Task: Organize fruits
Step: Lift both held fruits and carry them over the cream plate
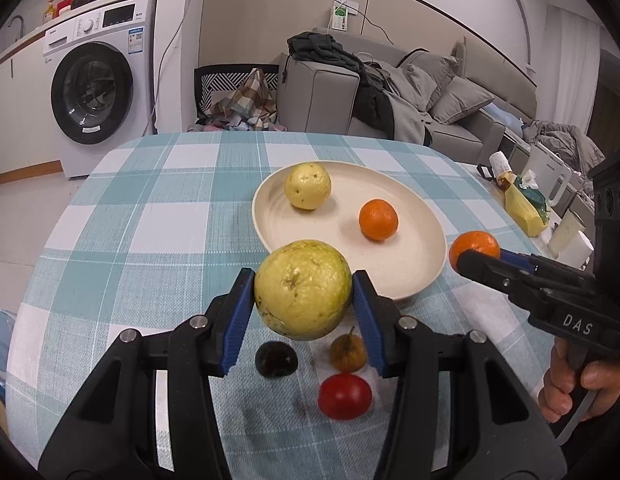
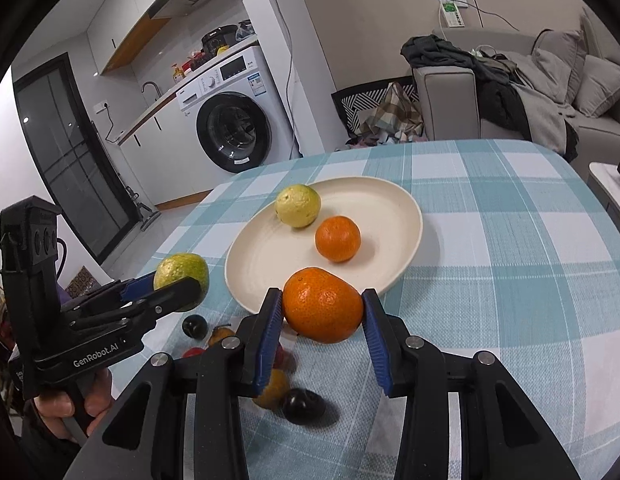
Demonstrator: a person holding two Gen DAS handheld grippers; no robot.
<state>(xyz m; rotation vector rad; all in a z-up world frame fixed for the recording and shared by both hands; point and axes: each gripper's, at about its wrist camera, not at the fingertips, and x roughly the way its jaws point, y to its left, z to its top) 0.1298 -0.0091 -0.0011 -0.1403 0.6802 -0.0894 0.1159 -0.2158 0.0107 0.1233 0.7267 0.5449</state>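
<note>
My left gripper [image 1: 303, 292] is shut on a large yellow-green guava [image 1: 303, 289], held above the table just short of the cream plate [image 1: 414, 272]. My right gripper [image 2: 322, 312] is shut on an orange [image 2: 322, 310], held at the plate's near rim [image 2: 245, 280]. On the plate lie a smaller guava [image 1: 307, 185] and a second orange [image 1: 378, 219]. The held orange also shows in the left wrist view [image 1: 474, 246], and the held guava in the right wrist view [image 2: 181, 274]. On the cloth under the grippers lie a dark plum [image 1: 276, 359], a small brownish fruit [image 1: 348, 352] and a red fruit [image 1: 344, 396].
The round table wears a blue-and-white checked cloth [image 1: 157, 216]. A side table with a yellow bag [image 1: 520, 210] and cups stands to the right. A washing machine [image 1: 97, 92] and a grey sofa [image 1: 450, 92] stand beyond the table. Another dark plum [image 2: 302, 405] lies near the right gripper.
</note>
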